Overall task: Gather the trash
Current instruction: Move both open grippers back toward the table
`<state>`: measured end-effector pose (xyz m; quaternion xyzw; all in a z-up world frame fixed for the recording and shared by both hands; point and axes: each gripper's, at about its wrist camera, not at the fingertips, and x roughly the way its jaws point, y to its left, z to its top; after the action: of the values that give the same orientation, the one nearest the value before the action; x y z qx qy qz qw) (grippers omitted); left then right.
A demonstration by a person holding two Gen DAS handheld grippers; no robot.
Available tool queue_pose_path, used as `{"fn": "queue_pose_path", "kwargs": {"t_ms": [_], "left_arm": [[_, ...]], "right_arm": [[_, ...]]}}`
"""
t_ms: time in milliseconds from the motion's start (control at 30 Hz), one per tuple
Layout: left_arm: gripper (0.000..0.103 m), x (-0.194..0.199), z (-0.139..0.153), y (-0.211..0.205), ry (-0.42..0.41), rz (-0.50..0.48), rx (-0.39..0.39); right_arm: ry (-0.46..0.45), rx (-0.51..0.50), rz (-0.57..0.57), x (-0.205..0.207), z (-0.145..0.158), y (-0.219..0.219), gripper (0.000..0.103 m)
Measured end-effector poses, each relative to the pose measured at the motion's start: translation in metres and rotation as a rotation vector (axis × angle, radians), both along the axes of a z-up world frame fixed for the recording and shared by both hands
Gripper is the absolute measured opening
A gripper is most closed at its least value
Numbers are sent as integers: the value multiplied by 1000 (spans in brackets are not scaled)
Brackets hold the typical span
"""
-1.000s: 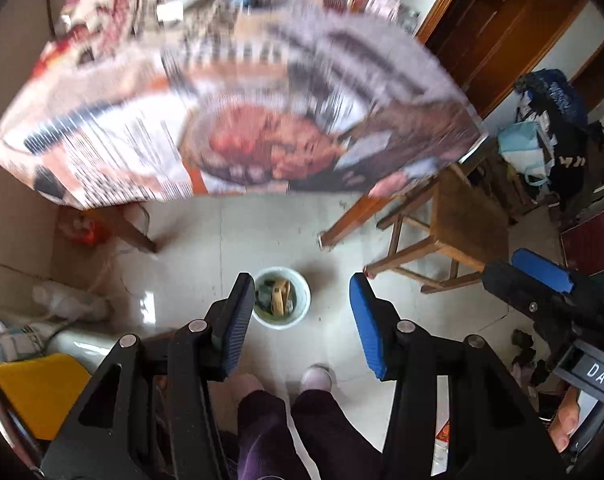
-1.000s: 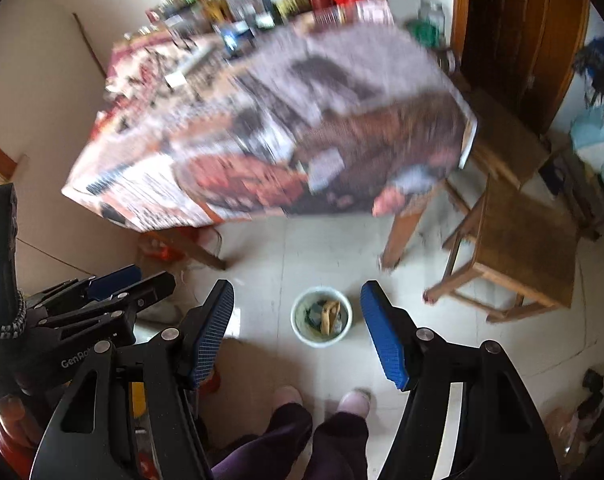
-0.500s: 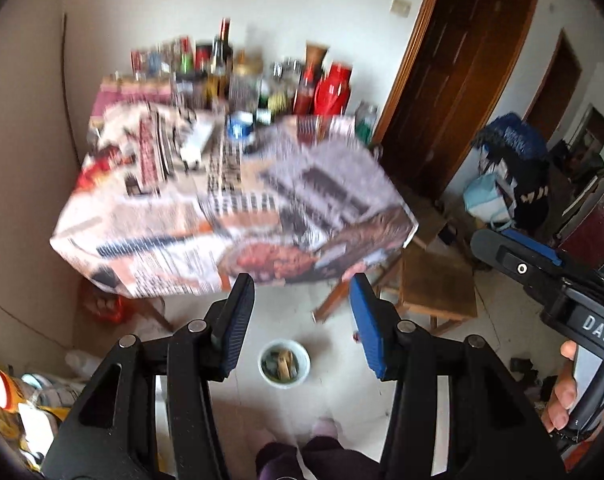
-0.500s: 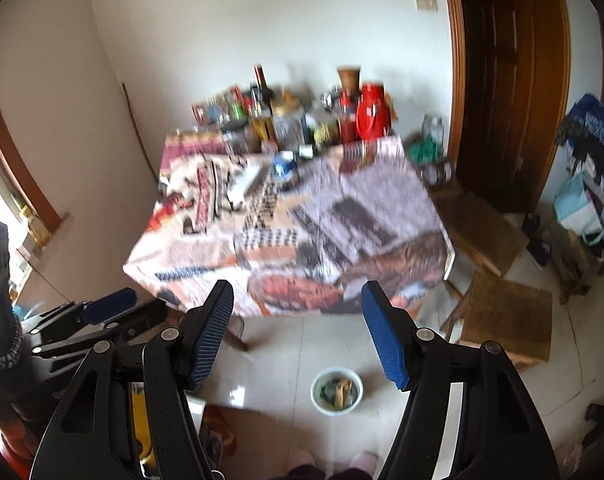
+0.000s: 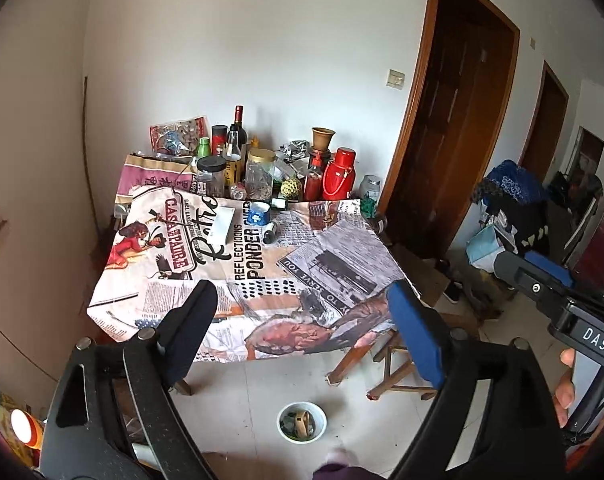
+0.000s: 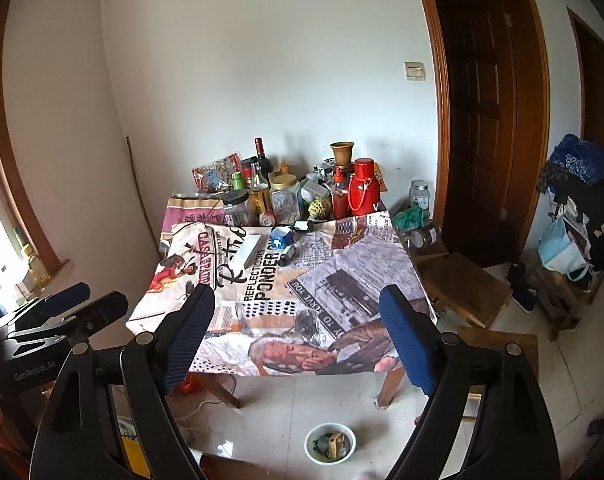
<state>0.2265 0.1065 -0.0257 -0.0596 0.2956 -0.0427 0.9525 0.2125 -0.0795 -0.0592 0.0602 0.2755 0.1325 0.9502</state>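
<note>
A table with a printed newspaper-style cloth (image 5: pixel 262 272) (image 6: pixel 302 280) stands ahead. On it lie a white flat box (image 5: pixel 221 225) (image 6: pixel 247 250), a blue crumpled packet (image 5: pixel 259 213) (image 6: pixel 280 237) and a small dark bottle on its side (image 5: pixel 269 233) (image 6: pixel 286 256). A white bin with trash in it (image 5: pixel 301 424) (image 6: pixel 329 443) stands on the floor in front of the table. My left gripper (image 5: pixel 306 328) is open and empty, held above the floor short of the table. My right gripper (image 6: pixel 298 332) is open and empty beside it.
Bottles, jars and a red thermos (image 5: pixel 340 176) (image 6: pixel 363 192) crowd the table's far edge against the wall. A wooden stool (image 6: pixel 462 288) (image 5: pixel 398 360) stands right of the table. A dark door (image 6: pixel 478 120) and bags (image 5: pixel 510 200) are further right.
Both grippers have tilted up from the floor and bin to face the table. The bin has dropped to the bottom of both views. Both jaws stay open.
</note>
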Motion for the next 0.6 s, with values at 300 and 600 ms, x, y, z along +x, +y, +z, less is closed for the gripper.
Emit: {"fn": "queue_pose_path", "kwargs": {"t_ms": [300, 600], "left_arm": [[87, 55, -8, -10, 19, 35, 35], [87, 149, -2, -37, 22, 115, 72]], "right_arm": [[14, 15, 45, 58, -7, -4, 82], [25, 18, 143, 150, 0, -25, 82]]}}
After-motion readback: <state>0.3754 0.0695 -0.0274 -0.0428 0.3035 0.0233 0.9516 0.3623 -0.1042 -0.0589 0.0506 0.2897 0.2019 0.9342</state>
